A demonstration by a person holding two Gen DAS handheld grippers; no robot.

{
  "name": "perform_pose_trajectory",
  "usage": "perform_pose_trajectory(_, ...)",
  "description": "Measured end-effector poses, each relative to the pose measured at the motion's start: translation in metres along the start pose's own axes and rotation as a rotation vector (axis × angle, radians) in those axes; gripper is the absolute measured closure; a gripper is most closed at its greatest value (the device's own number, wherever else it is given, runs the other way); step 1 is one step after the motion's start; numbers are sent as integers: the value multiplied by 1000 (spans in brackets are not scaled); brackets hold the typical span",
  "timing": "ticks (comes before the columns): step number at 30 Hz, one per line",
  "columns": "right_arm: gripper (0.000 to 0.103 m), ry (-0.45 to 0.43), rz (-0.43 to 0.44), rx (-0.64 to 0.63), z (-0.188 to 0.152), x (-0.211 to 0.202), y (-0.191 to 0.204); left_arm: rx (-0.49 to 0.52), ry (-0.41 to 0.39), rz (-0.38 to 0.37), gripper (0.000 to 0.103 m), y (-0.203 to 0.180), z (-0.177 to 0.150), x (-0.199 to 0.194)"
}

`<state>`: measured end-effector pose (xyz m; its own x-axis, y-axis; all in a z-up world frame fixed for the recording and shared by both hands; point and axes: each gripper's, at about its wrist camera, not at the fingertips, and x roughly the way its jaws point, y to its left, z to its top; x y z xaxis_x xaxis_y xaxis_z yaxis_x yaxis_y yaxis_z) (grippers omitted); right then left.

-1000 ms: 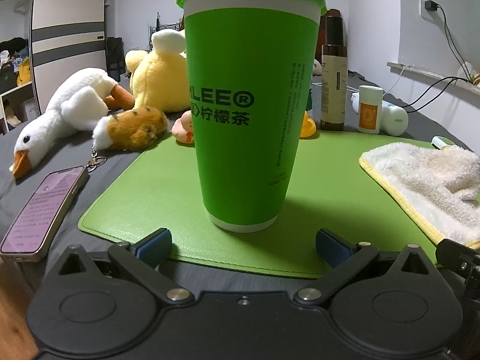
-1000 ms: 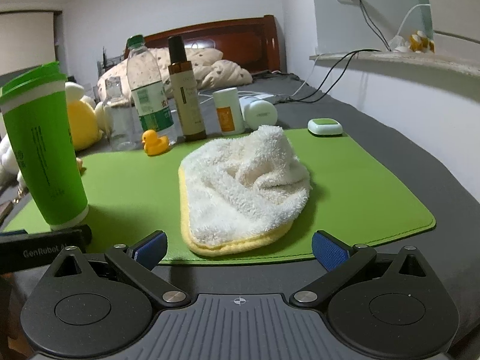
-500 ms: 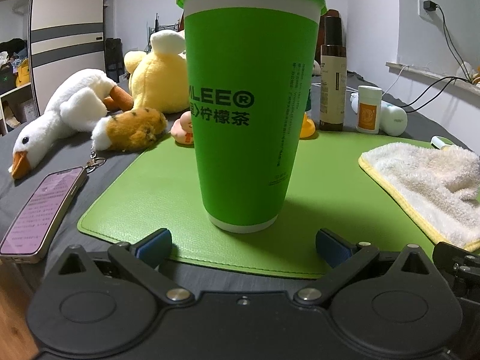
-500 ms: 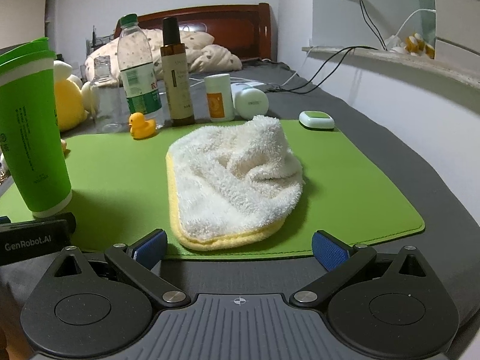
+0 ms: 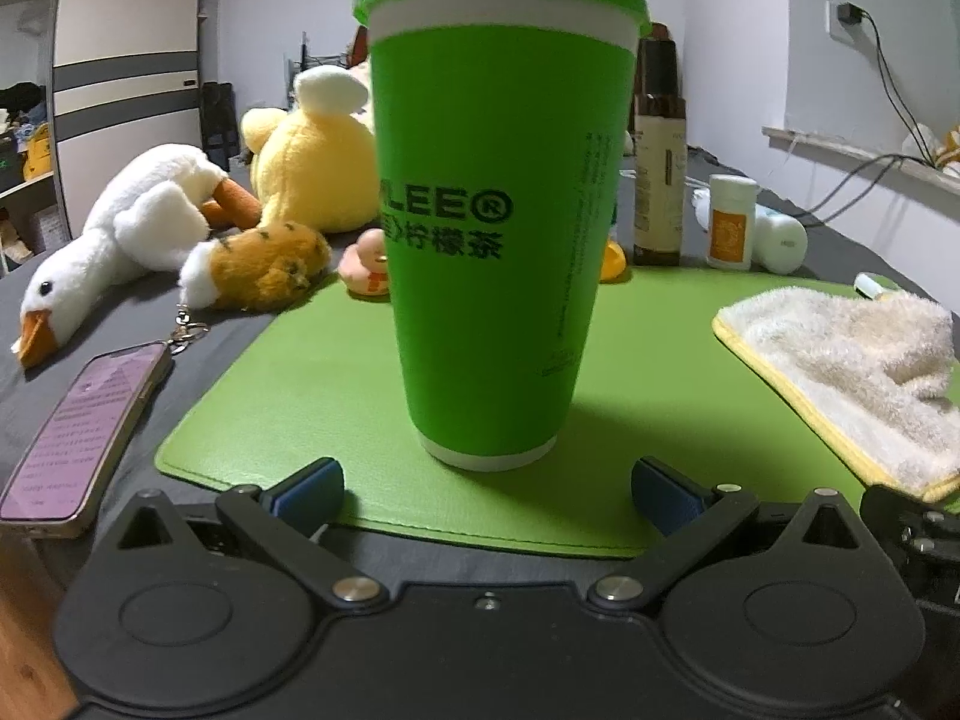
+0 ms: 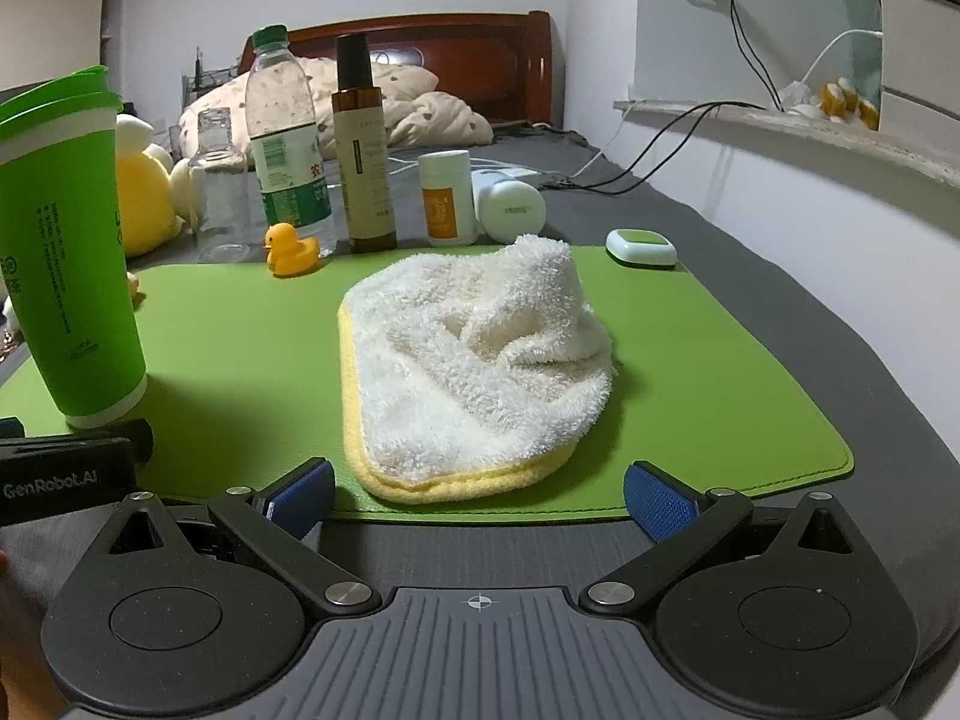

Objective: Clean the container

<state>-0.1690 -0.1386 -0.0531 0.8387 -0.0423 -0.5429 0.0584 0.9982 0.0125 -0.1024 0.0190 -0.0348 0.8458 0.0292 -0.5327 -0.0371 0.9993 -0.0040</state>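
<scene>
A tall green lidded cup (image 5: 498, 228) stands upright on the green mat (image 5: 336, 384), straight ahead of my left gripper (image 5: 489, 492), which is open and short of the cup's base. The same cup (image 6: 66, 264) shows at the left of the right wrist view. A crumpled white towel with a yellow edge (image 6: 480, 366) lies on the mat (image 6: 720, 372) just beyond my right gripper (image 6: 480, 495), open with nothing between its fingers. The towel (image 5: 852, 378) also appears at the right of the left wrist view.
A phone (image 5: 78, 426), a plush goose (image 5: 132, 240) and a yellow plush (image 5: 312, 174) lie left of the mat. Behind it stand a water bottle (image 6: 288, 144), a brown bottle (image 6: 363, 144), a glass bottle (image 6: 219, 186), a white jar (image 6: 447, 198) and a rubber duck (image 6: 288, 249). A small green-topped case (image 6: 641, 247) sits far right.
The right gripper has crept a little closer to the towel, with its view shifting slightly. The left gripper and the cup have barely moved.
</scene>
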Motion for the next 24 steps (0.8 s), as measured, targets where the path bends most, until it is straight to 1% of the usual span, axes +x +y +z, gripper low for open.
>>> perform_pose_trajectory(4,0,-7,17,-19,-1,0,0,3,-48,-11,0,-1,2,-11)
perform_pose_trajectory(8,0,-4,41,-34,1,1,-2,23,-123,4,0,-4,6,-23)
perform_pose_trajectory(12,0,-9,54,-42,4,0,-4,42,-173,9,0,-8,12,-31)
perform_pose_trajectory(16,0,-41,49,-47,7,-5,-7,27,-162,-9,0,-9,17,-26)
perform_pose_trajectory(20,0,-66,38,-46,10,-7,-11,23,-149,15,0,-11,18,-19)
perform_pose_trajectory(24,0,-51,44,-33,12,-3,-14,10,-151,21,0,-12,22,-13)
